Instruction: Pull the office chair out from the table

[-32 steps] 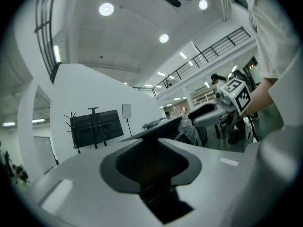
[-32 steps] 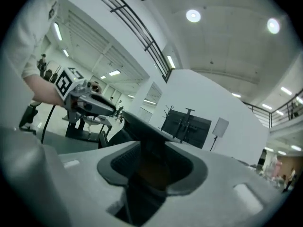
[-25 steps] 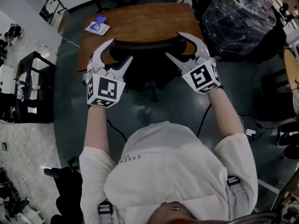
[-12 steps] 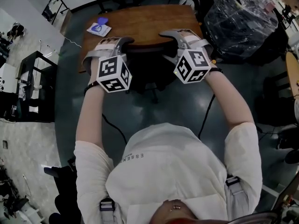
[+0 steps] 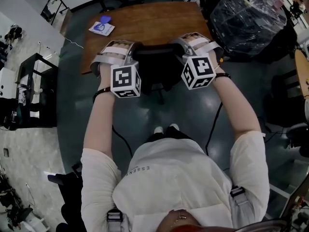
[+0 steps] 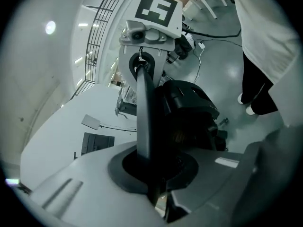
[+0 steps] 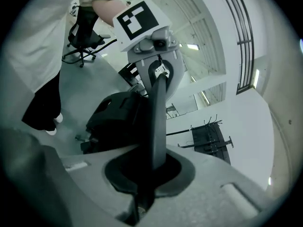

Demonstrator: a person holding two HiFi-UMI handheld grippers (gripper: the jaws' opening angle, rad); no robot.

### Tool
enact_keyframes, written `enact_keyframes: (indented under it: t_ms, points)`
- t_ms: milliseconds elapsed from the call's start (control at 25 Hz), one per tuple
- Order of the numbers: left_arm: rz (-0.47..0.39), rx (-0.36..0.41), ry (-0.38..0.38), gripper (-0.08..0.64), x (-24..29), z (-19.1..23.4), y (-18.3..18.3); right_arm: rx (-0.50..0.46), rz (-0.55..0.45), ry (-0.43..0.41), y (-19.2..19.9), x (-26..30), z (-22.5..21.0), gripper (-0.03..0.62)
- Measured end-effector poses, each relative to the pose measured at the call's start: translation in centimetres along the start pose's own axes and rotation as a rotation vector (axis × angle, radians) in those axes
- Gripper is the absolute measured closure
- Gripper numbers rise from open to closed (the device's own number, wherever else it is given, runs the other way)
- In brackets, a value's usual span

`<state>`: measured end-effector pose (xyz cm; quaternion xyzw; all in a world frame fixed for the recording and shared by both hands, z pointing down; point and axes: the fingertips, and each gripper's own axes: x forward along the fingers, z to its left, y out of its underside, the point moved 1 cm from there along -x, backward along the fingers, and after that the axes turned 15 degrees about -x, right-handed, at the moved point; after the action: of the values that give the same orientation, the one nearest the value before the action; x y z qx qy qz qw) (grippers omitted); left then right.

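Note:
The black office chair (image 5: 157, 64) stands tucked against the near edge of the brown wooden table (image 5: 145, 23). My left gripper (image 5: 126, 47) sits on the left end of the backrest's top rim, my right gripper (image 5: 182, 41) on the right end. Both sets of jaws are closing, and each pair clamps the thin black rim. In the left gripper view the rim (image 6: 143, 122) runs up out of my left gripper (image 6: 154, 174) to the right gripper (image 6: 147, 37). The right gripper view shows the rim (image 7: 158, 122) leaving my right gripper (image 7: 142, 176).
A blue and white packet (image 5: 100, 28) lies on the table's far left. A plastic-wrapped black load (image 5: 246, 18) stands at the right, a dark shelf unit (image 5: 34, 88) at the left. Cables (image 5: 212, 120) trail over the grey floor. The person's shoes (image 5: 164, 128) are just behind the chair.
Both grippers rolled from lying on their sides with jaws wide apart to upright, sank onto the backrest's top rim, and closed on it.

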<state>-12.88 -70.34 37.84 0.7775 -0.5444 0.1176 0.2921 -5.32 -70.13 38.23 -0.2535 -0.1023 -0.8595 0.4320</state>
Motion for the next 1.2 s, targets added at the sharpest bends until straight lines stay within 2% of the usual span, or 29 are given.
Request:
enact_keyframes:
  t_ms: [320,480,720,920,1200]
  points:
    - [0.000,0.054,-0.057,0.526,-1.9,-1.2,-1.2,-0.028,0.039,0.013,-0.9,-2.1,1.0,0.586]
    - [0.006,0.043,-0.065,0.526,-3.2,-2.3,-2.1,-0.031,0.037,0.013,-1.7,-3.5,2.0,0.591]
    - [0.008,0.025,-0.083,0.525,-6.1,-4.3,-3.3,-0.058,0.027,0.077,-3.5,-6.2,3.1,0.594]
    - [0.018,-0.002,-0.123,0.514,-8.8,-7.0,-4.3,-0.052,-0.008,0.067,-5.7,-8.6,5.2,0.592]
    - [0.026,-0.009,-0.125,0.515,-13.2,-10.5,-6.6,-0.065,-0.025,0.086,-8.6,-13.1,7.6,0.591]
